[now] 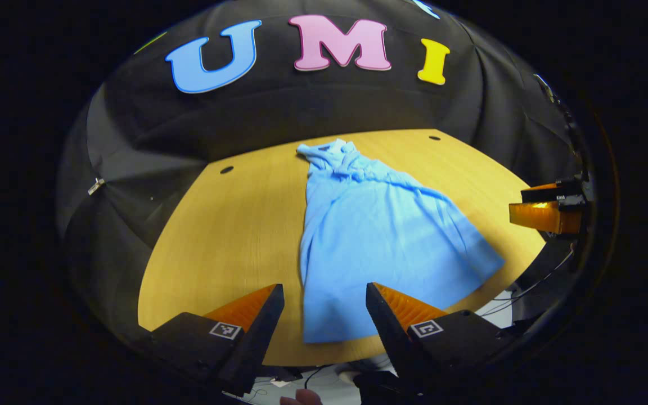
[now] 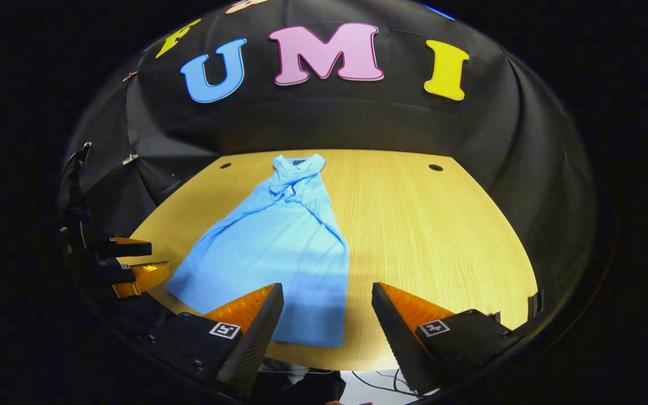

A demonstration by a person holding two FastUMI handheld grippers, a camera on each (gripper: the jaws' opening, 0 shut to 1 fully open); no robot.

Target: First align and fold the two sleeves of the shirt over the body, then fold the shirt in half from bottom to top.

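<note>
One shirt (image 2: 279, 247), one table (image 2: 431, 236) — two grippers

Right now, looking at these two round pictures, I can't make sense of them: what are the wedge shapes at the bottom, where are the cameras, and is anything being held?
No robot here: a person carries two hand-held grippers, each with a wide-angle camera looking along its own two fingers, the wedges you see. In the left gripper view the left gripper is open; the right gripper view shows the right gripper, also open. Neither holds anything. A light blue shirt lies on a wooden table, its sleeves apparently gathered over the body, collar at the far end.
</note>
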